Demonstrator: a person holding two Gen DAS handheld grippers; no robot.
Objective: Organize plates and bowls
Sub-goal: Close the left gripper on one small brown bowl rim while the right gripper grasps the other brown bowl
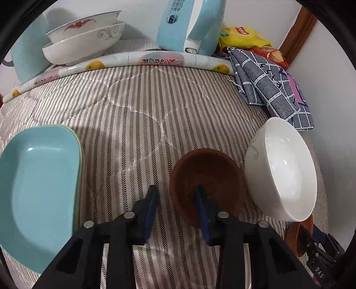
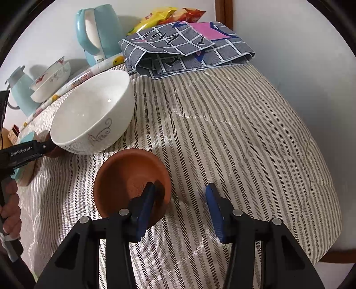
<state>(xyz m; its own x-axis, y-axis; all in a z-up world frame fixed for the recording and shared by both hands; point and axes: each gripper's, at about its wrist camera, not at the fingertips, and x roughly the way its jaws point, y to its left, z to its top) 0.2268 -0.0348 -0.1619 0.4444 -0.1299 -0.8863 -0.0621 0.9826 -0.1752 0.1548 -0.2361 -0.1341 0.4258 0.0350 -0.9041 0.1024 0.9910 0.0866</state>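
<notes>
On the striped quilted cloth (image 1: 138,124) that covers the surface, a stack of pale turquoise rectangular dishes (image 1: 37,191) lies at the left edge. Behind it, at the far left corner, two patterned white bowls (image 1: 86,37) sit nested on a fruit-printed mat (image 1: 155,60), beside a light blue jug (image 1: 26,57) and a light blue electric kettle (image 1: 189,24).

The left tongs (image 1: 175,197) are spread apart astride the near rim of a brown bowl (image 1: 207,171): the right-hand finger is inside the bowl, the left-hand one outside over the cloth. Whether either pad touches the rim cannot be told. Just right of this bowl, touching or nearly so, stands a plain white bowl (image 1: 282,171) with a faint grey scroll pattern.

Nearer the front edge, in the right wrist view, a second brown bowl (image 2: 131,177) sits apart from the white bowl. The right tongs (image 2: 181,197) are also spread apart across its right rim, the left-hand finger inside and the right-hand one over bare cloth.

At the far right corner lies a folded grey checked cloth (image 2: 189,49), with yellow and orange snack bags (image 2: 164,15) behind it against the wall.
</notes>
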